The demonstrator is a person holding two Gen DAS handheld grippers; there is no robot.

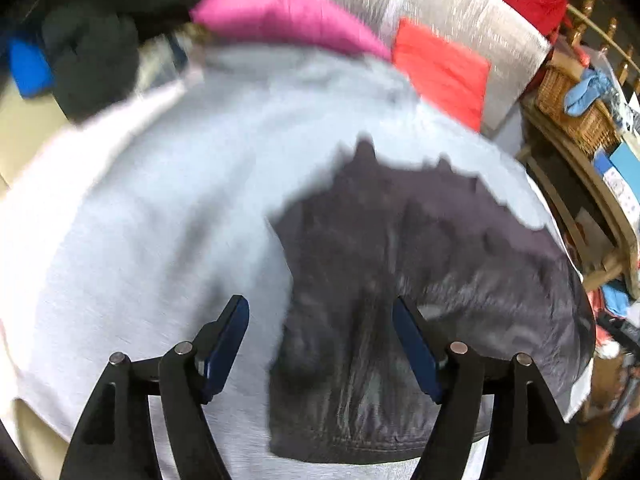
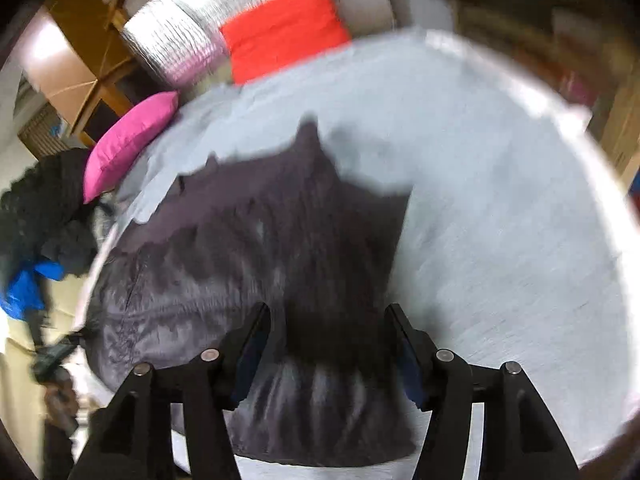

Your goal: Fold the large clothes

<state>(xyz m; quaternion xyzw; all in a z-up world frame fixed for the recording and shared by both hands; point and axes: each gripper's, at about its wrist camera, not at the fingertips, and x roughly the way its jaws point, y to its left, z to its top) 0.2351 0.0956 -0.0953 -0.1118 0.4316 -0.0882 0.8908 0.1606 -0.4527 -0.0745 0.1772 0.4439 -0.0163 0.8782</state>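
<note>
A large dark grey garment lies partly folded on a pale blue-grey bed sheet; both views are blurred. In the left wrist view my left gripper hovers over the garment's near left part, jaws wide apart and nothing pinched between the blue pads. The right wrist view shows the same garment spread across the sheet. My right gripper stands open above its near edge, with cloth visible below the gap but no pad pressing on it.
A pink pillow, a red cushion and a silvery cushion line the far side of the bed. A dark pile of clothes with something blue sits left. A wicker basket and wooden furniture stand right.
</note>
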